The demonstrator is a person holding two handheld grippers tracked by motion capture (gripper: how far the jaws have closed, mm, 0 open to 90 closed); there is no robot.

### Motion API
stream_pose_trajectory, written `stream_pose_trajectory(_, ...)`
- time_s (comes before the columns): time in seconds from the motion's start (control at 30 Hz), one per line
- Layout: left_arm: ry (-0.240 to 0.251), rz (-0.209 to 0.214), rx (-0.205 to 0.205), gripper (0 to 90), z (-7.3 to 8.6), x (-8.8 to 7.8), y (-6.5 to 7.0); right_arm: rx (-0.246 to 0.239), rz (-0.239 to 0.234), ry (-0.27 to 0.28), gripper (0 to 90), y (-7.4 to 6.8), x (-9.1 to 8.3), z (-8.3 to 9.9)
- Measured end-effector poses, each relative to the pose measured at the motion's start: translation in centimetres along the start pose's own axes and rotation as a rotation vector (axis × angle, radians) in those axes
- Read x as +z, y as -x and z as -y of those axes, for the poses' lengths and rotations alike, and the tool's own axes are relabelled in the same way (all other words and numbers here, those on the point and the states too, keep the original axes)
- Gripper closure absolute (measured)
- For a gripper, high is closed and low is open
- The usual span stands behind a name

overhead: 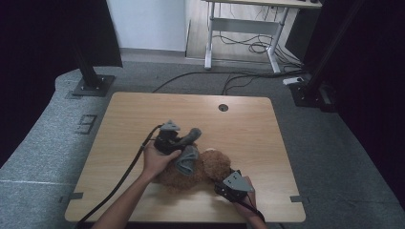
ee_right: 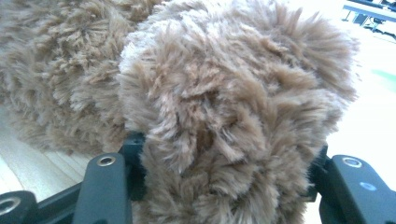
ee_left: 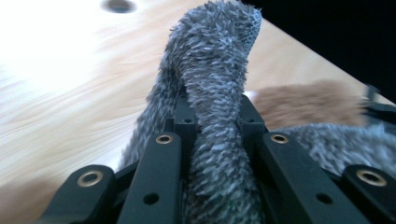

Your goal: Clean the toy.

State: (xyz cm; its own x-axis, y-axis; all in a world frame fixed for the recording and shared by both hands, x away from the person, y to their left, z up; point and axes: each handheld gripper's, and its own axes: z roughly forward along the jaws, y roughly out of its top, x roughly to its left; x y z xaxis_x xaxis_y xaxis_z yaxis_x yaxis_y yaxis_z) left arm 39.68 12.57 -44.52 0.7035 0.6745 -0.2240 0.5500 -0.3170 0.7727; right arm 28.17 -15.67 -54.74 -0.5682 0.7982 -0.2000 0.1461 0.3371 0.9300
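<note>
Left gripper (overhead: 187,138) is clamped on a fold of the grey scarf (ee_left: 212,93); in the left gripper view the fleece is pinched tight between the two black jaws and stands up above them. Right gripper (overhead: 228,183) is closed on a lobe of the brown teddy bear (ee_right: 224,107), whose fur bulges between its jaws in the right gripper view. From the high view the bear is seen lying on the table (overhead: 248,124), toward its near edge, with the scarf draped over its upper body between the two tools.

Several slips can be expected from here. If the scarf is pulled hard, the bear may be dragged along or tipped, since it is held by soft fur alone. Fleece may slide out of the left jaws if only a thin fold is gripped. Snagging where the scarf lies against the bear cannot be ruled out.
</note>
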Motion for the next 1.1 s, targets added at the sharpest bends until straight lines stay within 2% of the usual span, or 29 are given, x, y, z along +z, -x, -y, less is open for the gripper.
stream_pose_trajectory(0.03,-0.003,-0.005,-0.019,75.8,0.6,-0.3,-0.9,0.001,0.000,0.000,40.4,0.0,0.0,0.0)
stream_pose_trajectory(0.1,0.004,0.011,-0.075,75.8,1.9,-1.0,-2.6,0.000,0.001,0.002,40.3,0.0,0.0,0.0)
stream_pose_trajectory(0.23,0.033,0.011,-0.126,75.8,3.8,-2.3,-4.3,-0.002,0.003,0.004,40.4,-0.1,0.0,-0.1)
stream_pose_trajectory(0.4,0.046,-0.017,-0.102,75.8,4.2,-3.3,-4.3,-0.002,0.004,0.004,40.4,-0.2,0.1,-0.1)
stream_pose_trajectory(0.5,0.060,-0.028,-0.102,75.8,4.5,-4.1,-4.5,-0.001,0.003,0.004,40.3,-0.2,0.1,-0.1)
stream_pose_trajectory(0.63,0.105,-0.055,-0.110,75.7,5.1,-6.2,-5.0,0.001,0.003,0.004,40.4,-0.1,0.1,-0.1)
stream_pose_trajectory(0.7,0.126,-0.051,-0.125,75.7,5.5,-7.4,-5.3,0.002,0.005,0.002,40.4,-0.1,0.1,-0.1)
stream_pose_trajectory(0.87,0.131,-0.073,-0.124,75.5,6.8,-9.6,-5.4,0.012,0.017,-0.006,40.4,-0.1,0.3,-0.2)
stream_pose_trajectory(1.0,0.090,-0.042,-0.153,75.3,8.3,-9.6,-5.7,0.019,0.027,-0.008,40.3,0.0,0.5,-0.4)
stream_pose_trajectory(1.1,0.048,0.001,-0.177,75.2,9.3,-8.0,-5.5,0.025,0.031,-0.012,40.3,0.0,0.7,-0.4)
